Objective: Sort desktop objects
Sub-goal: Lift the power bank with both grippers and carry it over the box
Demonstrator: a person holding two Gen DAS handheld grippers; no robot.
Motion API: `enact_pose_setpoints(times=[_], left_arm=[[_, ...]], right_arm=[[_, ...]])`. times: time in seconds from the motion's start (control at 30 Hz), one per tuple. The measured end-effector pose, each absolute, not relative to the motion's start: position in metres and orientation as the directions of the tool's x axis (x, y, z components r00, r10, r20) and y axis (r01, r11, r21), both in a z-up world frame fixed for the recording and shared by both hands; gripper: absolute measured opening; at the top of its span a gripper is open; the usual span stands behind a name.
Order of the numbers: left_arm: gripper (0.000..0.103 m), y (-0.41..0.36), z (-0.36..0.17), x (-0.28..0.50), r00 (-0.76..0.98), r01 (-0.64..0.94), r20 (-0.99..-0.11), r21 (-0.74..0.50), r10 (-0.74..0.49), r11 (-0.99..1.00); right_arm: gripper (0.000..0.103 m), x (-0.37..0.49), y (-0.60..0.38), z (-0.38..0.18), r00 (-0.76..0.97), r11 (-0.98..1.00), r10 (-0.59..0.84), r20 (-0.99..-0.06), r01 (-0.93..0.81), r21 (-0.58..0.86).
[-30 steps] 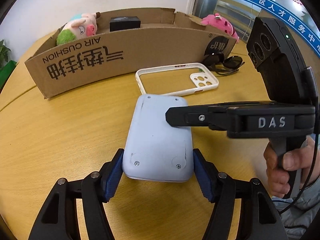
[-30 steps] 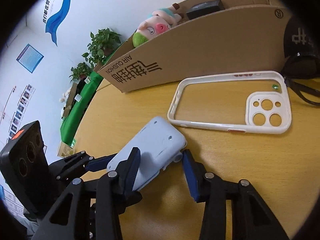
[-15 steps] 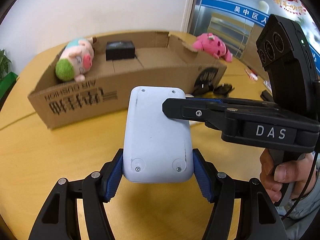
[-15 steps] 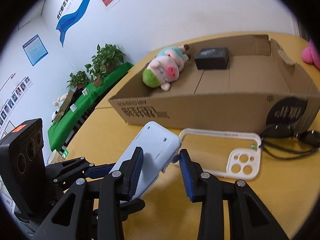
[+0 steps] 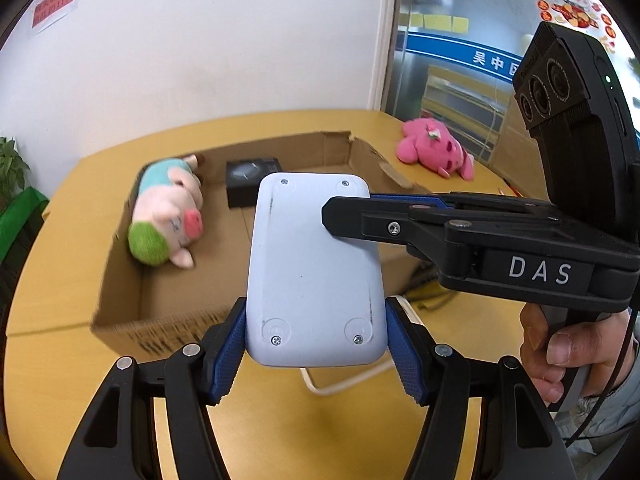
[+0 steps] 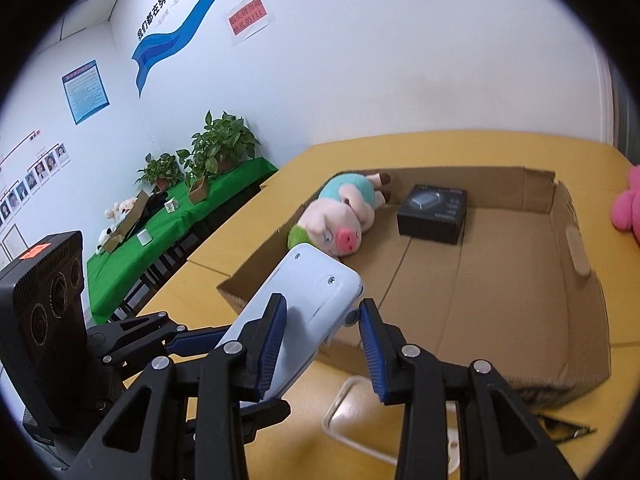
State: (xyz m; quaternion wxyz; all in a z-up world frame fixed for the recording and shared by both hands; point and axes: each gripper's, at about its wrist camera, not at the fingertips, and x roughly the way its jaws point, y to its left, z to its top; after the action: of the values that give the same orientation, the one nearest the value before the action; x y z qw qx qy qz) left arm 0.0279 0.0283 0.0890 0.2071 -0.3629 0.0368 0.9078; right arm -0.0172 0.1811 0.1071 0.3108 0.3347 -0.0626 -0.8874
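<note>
Lifted off the yellow table (image 5: 60,272), the pale-blue device (image 5: 312,280) hangs above the cardboard box (image 6: 520,300).

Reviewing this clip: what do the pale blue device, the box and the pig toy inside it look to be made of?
Device: looks like matte moulded plastic, with a smooth shell, rounded corners and small screws in its back.
Box: brown corrugated cardboard, dull, with a torn rim and creased flaps.
Pig toy: soft plush fabric, fuzzy surface, probably stuffed; pink face, green cap, teal body.
</note>
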Motion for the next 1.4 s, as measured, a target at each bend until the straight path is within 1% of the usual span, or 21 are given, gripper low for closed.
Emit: enact_pose_setpoints(times=[0.17, 0.3, 0.4, 0.67, 0.77, 0.87, 1.13, 1.3, 1.4], left_arm=[[0.069, 0.017, 0.095, -0.007, -0.661, -0.37, -0.687, -0.052, 0.302, -0.927], [0.069, 0.002, 0.086, -0.032, -0.638, -0.332, -0.708, -0.1, 0.301, -0.938], [0.069, -0.006, 0.075, -0.048, -0.613, -0.306, -0.734, -0.121, 0.293, -0.944], [0.069, -0.016, 0.043, -0.068, -0.516, -0.259, -0.823, -0.116, 0.238, -0.959], [0.069, -0.019, 0.037, -0.071, -0.497, -0.247, -0.836, -0.121, 0.233, -0.961], [0.069, -0.02, 0.035, -0.073, -0.482, -0.237, -0.848, -0.117, 0.221, -0.965], [0.069, -0.02, 0.035, -0.084, -0.422, -0.321, -0.872, -0.11, 0.246, -0.941], [0.069, -0.024, 0.032, -0.096, -0.365, -0.374, -0.882, -0.156, 0.299, -0.914], [0.069, -0.023, 0.031, -0.103, -0.343, -0.406, -0.887, -0.157, 0.309, -0.9]], right_arm=[[0.036, -0.053, 0.167, 0.116, -0.549, -0.779, -0.616, -0.565, 0.534, 0.33], [0.036, -0.08, 0.151, 0.11, -0.511, -0.77, -0.619, -0.596, 0.543, 0.334], [0.036, -0.096, 0.14, 0.097, -0.478, -0.766, -0.619, -0.623, 0.541, 0.347], [0.036, -0.125, 0.122, 0.051, -0.375, -0.749, -0.644, -0.667, 0.488, 0.449], [0.038, -0.132, 0.118, 0.033, -0.336, -0.747, -0.647, -0.684, 0.457, 0.483], [0.038, -0.138, 0.118, 0.023, -0.299, -0.732, -0.67, -0.68, 0.422, 0.535], [0.038, -0.139, 0.128, 0.019, -0.304, -0.739, -0.67, -0.677, 0.364, 0.567], [0.039, -0.141, 0.134, 0.015, -0.302, -0.736, -0.675, -0.673, 0.331, 0.59], [0.039, -0.143, 0.135, 0.014, -0.305, -0.741, -0.671, -0.676, 0.311, 0.595]])
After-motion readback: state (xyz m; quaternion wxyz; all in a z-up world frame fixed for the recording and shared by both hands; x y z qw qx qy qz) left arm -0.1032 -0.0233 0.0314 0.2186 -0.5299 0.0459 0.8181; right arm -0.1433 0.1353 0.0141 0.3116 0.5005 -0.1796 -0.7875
